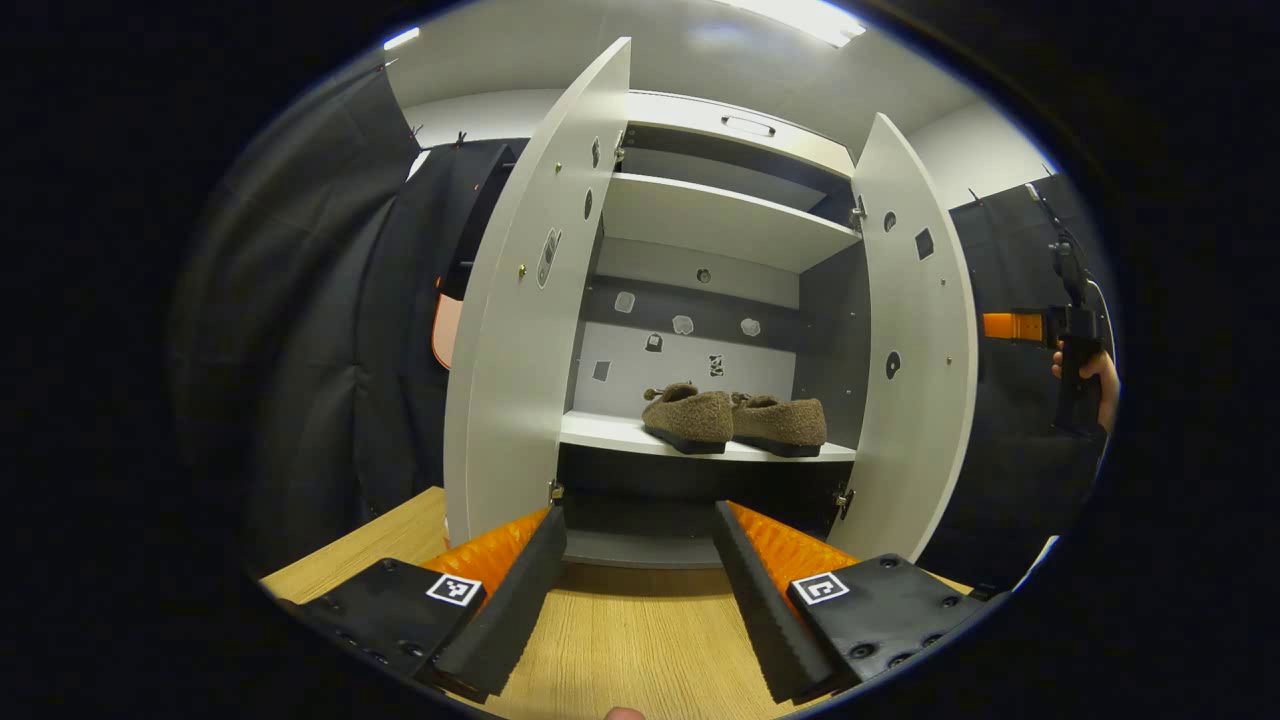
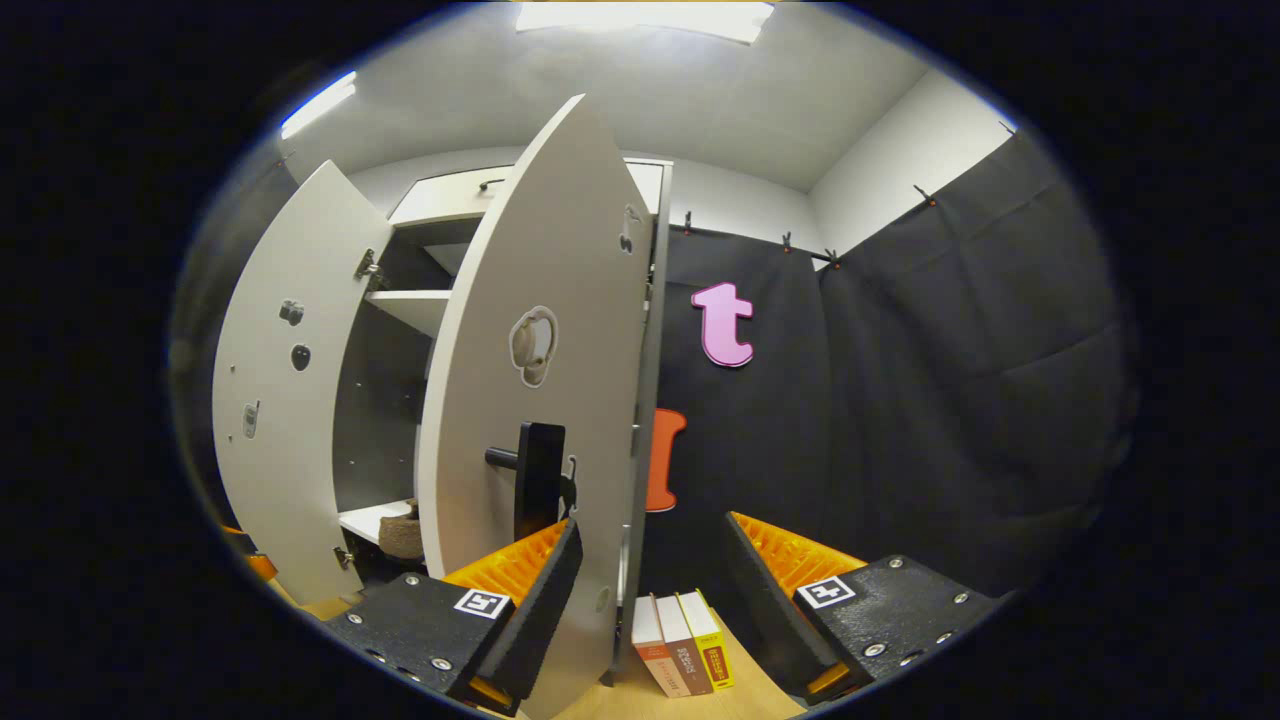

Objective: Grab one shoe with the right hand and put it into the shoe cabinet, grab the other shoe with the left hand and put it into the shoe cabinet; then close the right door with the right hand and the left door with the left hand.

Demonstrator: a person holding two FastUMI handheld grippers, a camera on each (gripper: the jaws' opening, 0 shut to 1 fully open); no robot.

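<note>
Two brown fleece shoes [image 1: 735, 420] sit side by side on the lower shelf [image 1: 610, 432] of the shoe cabinet [image 1: 700, 215] at the centre of the left gripper view, so both placements look done and only the doors remain. The left door [image 1: 530, 300] and right door [image 1: 915, 350] both stand wide open. The left gripper [image 1: 640, 575], low in the frame over the desk [image 1: 620, 650], has its jaws spread and empty, while the right gripper [image 2: 650, 590] is wide open just beside the right door's edge, near its black handle [image 2: 535, 480], likely about to push it shut
</note>
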